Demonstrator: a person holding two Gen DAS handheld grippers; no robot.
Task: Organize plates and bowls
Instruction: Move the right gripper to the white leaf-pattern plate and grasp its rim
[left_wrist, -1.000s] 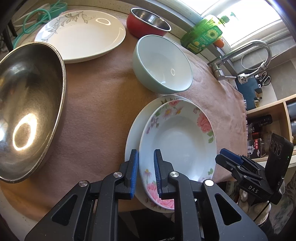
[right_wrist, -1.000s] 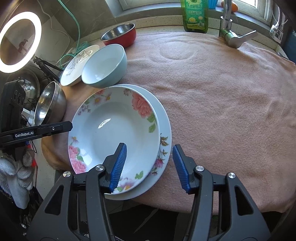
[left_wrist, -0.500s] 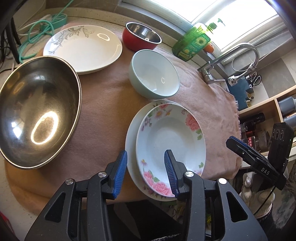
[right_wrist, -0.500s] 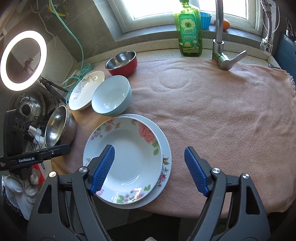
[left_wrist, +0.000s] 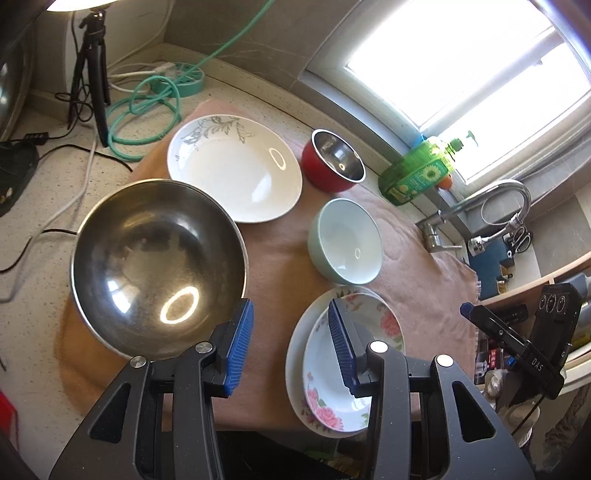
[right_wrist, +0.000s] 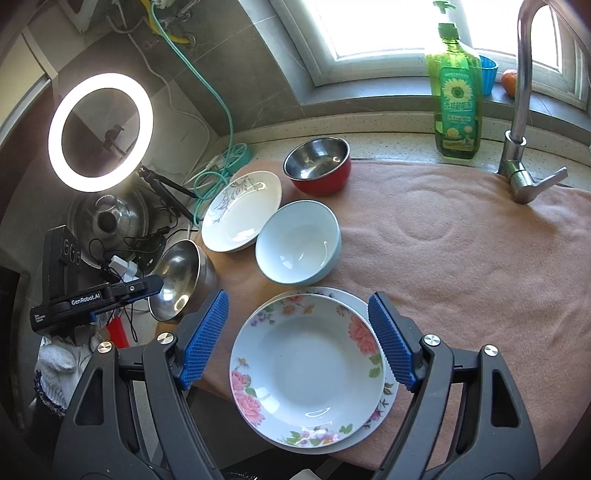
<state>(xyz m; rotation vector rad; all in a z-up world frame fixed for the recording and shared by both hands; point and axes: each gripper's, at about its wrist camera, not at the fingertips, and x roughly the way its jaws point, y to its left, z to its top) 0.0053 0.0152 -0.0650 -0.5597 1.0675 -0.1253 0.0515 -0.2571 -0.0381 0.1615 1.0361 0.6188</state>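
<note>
Floral plate (right_wrist: 308, 373) lying nested on wider plate (right_wrist: 391, 397) at pink towel (right_wrist: 461, 258) front edge; left gripper (left_wrist: 290, 347), earlier pinching its rim, now spreading wide, empty, pulling back; right gripper (right_wrist: 299, 341) likewise gaping, holding nothing; stacking done, steel bowl (left_wrist: 159, 269) probably next.

Home kitchen: faucet (right_wrist: 521, 110) at the counter (right_wrist: 388, 147) edge, dish soap bottle (right_wrist: 457, 99) just left of it, window (right_wrist: 424, 26) behind.
</note>
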